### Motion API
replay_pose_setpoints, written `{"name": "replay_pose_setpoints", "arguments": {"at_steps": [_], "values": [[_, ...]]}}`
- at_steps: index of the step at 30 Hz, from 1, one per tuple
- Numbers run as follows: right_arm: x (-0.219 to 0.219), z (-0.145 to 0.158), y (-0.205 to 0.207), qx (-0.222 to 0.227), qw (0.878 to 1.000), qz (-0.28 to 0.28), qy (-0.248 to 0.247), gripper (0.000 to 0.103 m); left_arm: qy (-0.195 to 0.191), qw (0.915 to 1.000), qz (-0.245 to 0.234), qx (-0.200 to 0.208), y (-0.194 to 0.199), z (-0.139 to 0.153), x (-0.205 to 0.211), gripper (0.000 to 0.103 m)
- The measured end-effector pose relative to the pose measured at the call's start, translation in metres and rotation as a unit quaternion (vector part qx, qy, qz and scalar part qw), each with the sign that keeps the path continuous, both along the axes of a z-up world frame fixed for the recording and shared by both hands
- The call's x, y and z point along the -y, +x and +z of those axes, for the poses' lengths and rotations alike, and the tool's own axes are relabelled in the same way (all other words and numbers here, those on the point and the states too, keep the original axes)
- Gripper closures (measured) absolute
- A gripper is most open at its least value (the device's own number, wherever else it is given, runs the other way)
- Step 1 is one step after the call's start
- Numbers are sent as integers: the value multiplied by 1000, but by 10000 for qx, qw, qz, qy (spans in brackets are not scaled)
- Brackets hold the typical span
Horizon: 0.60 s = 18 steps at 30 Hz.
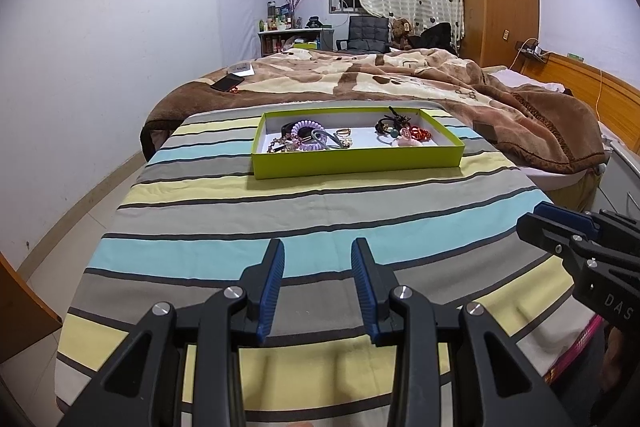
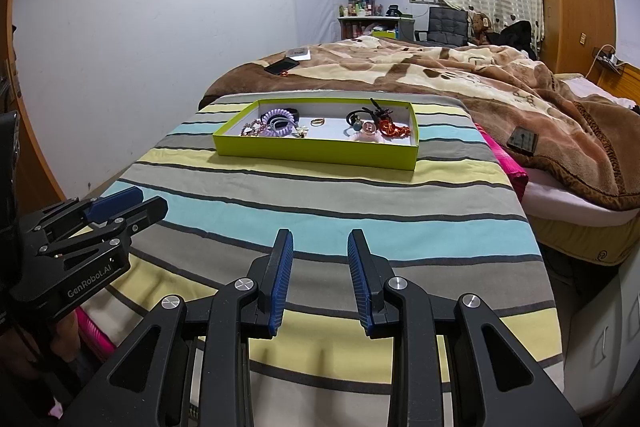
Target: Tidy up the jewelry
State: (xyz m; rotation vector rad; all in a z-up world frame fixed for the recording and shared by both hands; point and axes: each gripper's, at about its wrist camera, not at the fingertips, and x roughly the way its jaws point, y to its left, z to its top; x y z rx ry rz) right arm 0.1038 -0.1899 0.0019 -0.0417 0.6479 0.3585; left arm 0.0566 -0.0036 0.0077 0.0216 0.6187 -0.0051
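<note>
A shallow lime-green box (image 1: 356, 166) (image 2: 312, 151) lies on the striped cloth, well ahead of both grippers. Its left end holds a purple coil hair tie (image 1: 306, 137) (image 2: 276, 123), a beaded bracelet and a gold ring (image 2: 318, 122). Its right end holds dark hair ties and a red knotted ornament (image 1: 418, 133) (image 2: 394, 129). My left gripper (image 1: 318, 247) (image 2: 138, 203) hovers open over the near stripes with nothing between its blue pads. Beside it, my right gripper (image 2: 320, 237) (image 1: 532, 219) is open too and empty.
The striped cloth (image 1: 280, 219) covers a raised surface at the foot of a bed with a brown blanket (image 1: 400, 79). A phone (image 1: 227, 83) and a white box lie on the blanket. A small dark case (image 2: 522, 141) rests right of the cloth. Floor drops away left.
</note>
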Motion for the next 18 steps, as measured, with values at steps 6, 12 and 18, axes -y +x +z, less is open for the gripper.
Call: {"name": "replay_pose_setpoints", "arguments": {"at_steps": [6, 12, 18], "values": [[-2, -1, -1, -8, 10000, 4, -3, 74, 56, 10000, 10, 16, -1, 0, 2, 67], [-2, -1, -1, -3, 10000, 5, -3, 74, 31, 10000, 55, 15, -1, -1, 1, 67], [-2, -1, -2, 3, 10000, 5, -12, 74, -32, 10000, 10, 18, -1, 0, 1, 67]]}}
